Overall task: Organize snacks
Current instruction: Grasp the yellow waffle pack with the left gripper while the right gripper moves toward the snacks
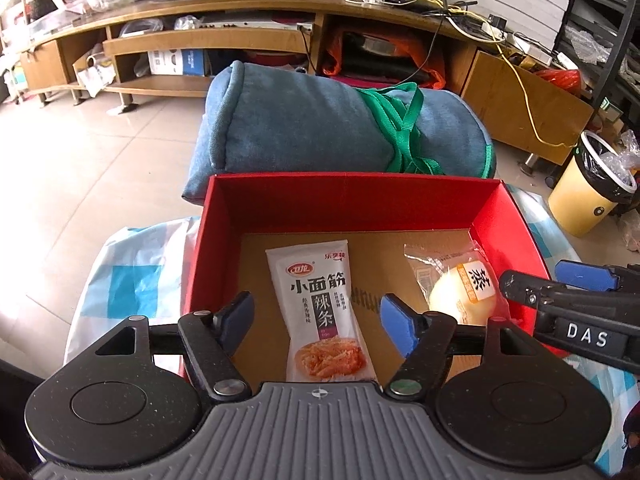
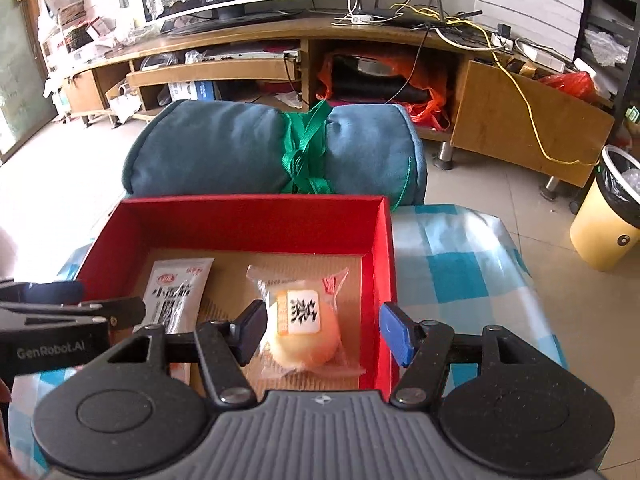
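Note:
A red box (image 1: 352,180) with a brown cardboard floor stands on the checked cloth. Inside it a white spicy-strip packet (image 1: 316,280) lies flat on the left, and a wrapped pale bun (image 1: 456,300) lies on the right. My left gripper (image 1: 318,322) hovers open over the packet, its pads well clear of it. In the right wrist view my right gripper (image 2: 324,332) hangs open above the bun (image 2: 300,336), and the packet (image 2: 176,292) lies to the left in the box (image 2: 256,200). Neither gripper holds anything.
A rolled blue cushion (image 1: 320,128) tied with a green strap lies just behind the box. Beyond it stands a long wooden TV cabinet (image 1: 240,8) strewn with cables. A yellow bin (image 2: 604,224) is on the floor at the right. Blue-and-white checked cloth (image 2: 460,272) covers the table.

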`<state>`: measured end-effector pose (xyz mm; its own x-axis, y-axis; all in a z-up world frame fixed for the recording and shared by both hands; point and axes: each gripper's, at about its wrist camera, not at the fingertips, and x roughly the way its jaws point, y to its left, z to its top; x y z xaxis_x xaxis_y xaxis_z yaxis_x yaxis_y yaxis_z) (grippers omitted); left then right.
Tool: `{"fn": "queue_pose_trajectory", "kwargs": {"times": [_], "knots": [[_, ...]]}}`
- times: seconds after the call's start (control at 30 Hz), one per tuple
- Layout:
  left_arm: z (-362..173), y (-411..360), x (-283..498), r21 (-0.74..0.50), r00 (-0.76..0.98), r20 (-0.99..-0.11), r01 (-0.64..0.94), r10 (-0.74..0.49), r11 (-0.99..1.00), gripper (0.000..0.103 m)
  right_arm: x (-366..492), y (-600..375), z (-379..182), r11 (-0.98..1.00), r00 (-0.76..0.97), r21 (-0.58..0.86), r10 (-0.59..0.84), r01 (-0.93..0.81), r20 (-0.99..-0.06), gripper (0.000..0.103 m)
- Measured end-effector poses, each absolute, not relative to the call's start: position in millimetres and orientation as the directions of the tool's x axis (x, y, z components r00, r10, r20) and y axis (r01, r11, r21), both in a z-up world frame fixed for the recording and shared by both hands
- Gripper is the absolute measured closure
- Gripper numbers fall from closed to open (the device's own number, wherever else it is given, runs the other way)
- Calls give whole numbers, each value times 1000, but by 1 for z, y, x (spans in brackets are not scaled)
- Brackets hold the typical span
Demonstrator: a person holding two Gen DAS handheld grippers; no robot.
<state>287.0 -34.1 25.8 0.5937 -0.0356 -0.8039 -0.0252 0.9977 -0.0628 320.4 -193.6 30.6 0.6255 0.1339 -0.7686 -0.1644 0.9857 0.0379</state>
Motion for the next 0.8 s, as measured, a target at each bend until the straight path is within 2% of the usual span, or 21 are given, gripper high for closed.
{"fn": "queue_pose_trajectory", "kwargs": {"times": [0.37, 0.8], "knots": [[33, -18, 250, -83, 596, -802, -26, -51, 996, 26, 288, -181, 38, 975, 620, 32, 164, -218, -767, 45], [11, -18, 211, -80, 529, -846, 1, -69, 997, 22, 249, -180, 32, 971, 588, 31, 168, -235, -791, 45]]}}
